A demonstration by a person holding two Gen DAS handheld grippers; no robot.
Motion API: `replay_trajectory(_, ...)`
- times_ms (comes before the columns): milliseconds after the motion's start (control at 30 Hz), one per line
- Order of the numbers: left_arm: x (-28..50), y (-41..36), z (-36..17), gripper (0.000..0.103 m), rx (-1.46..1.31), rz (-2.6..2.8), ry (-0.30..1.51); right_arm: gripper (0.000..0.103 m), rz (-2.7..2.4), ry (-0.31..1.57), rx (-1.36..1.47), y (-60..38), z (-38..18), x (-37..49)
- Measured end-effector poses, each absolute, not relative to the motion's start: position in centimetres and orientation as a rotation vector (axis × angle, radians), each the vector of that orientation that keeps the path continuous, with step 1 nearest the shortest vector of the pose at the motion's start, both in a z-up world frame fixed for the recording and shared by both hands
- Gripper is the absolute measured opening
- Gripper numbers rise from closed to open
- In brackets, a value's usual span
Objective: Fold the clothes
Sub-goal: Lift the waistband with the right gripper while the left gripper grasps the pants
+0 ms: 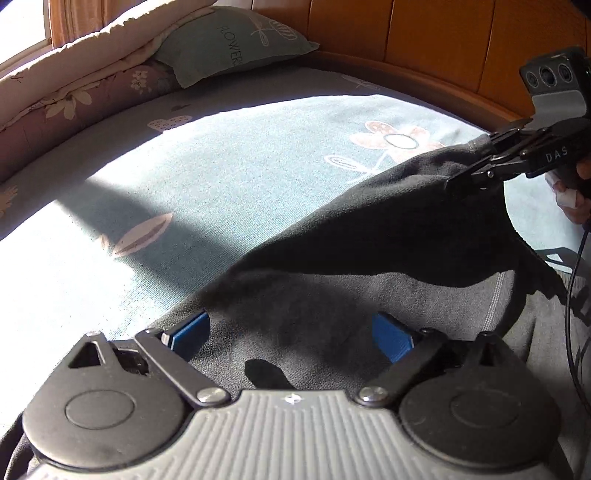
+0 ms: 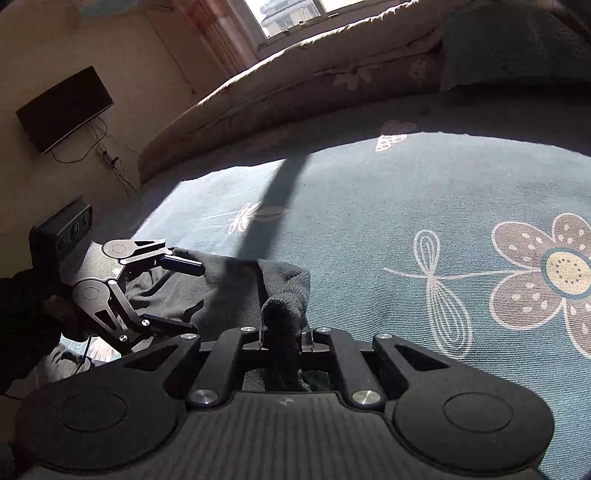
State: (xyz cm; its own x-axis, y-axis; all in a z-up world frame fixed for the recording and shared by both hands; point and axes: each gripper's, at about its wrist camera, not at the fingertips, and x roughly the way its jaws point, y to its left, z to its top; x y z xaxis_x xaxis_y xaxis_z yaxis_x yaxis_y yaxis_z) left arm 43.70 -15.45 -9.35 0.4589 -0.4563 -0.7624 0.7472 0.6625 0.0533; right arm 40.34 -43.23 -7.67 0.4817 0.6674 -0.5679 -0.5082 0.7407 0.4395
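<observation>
Gripping an edge of the garment point(image 1: 369, 236), the right gripper point(image 2: 282, 338) had its fingers closed on a raised fold of cloth. The left gripper point(image 1: 291, 338) hovered over the garment with its fingers spread wide, holding nothing. The garment lay partly flat on the bed point(image 1: 221, 177), one portion lifted. Judged progress: a fold was under way; no finished, squared shape was visible.

Hard sunlight from the window point(image 2: 291, 14) across the bedsheet point(image 1: 229, 177), deep crisp shadows, strong fisheye bending at edges.
</observation>
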Motion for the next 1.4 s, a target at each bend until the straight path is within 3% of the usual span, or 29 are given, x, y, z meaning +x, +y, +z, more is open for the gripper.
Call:
replay_trajectory(300, 43.4, -17.4, -10.1, 0.092, 0.673, -0.79, 0.706, 0.011, 0.909, 0.788, 0.006, -39.6, -5.4, 34.4)
replay_trajectory(600, 40.3, -19.1, -10.8, 0.091, 1.019, -0.837, 0.52, 0.011, 0.929, 0.905, -0.128, -37.6, -8.6, 31.8)
replay_trajectory(700, 38.9, -19.8, -11.4, 0.08, 1.115, -0.838, 0.449, 0.012, 0.923, 0.915, -0.117, -37.7, -9.3, 31.8)
replay_trajectory(800, 36.8, -20.2, -12.7, 0.059, 1.216, -0.817, 0.356, 0.013, 0.922, 0.919, -0.109, -37.7, -9.4, 31.7)
replay_trajectory(833, 35.7, -20.3, -13.4, 0.043, 1.262, -0.808, 0.317, 0.013, 0.921, 0.92, -0.105, -37.7, -9.4, 31.7)
replay_trajectory(867, 34.7, -20.4, -14.2, 0.021, 1.305, -0.801, 0.289, 0.014, 0.919, 0.922, -0.102, -37.7, -9.4, 31.6)
replay_trajectory(933, 33.0, -20.7, -16.0, 0.0, 1.391, -0.773, 0.228, 0.014, 0.916, 0.926, -0.098, -37.7, -9.5, 31.6)
replay_trajectory(1200, 33.3, -21.7, -13.7, 0.003, 1.4, -0.735, 0.25, 0.013, 0.869, 0.894, -0.141, -37.4, -8.1, 30.7)
replay_trajectory(1400, 32.4, -21.4, -9.1, 0.003, 1.303, -0.715, 0.326, 0.013, 0.8, 0.81, -0.238, -37.3, -5.3, 29.4)
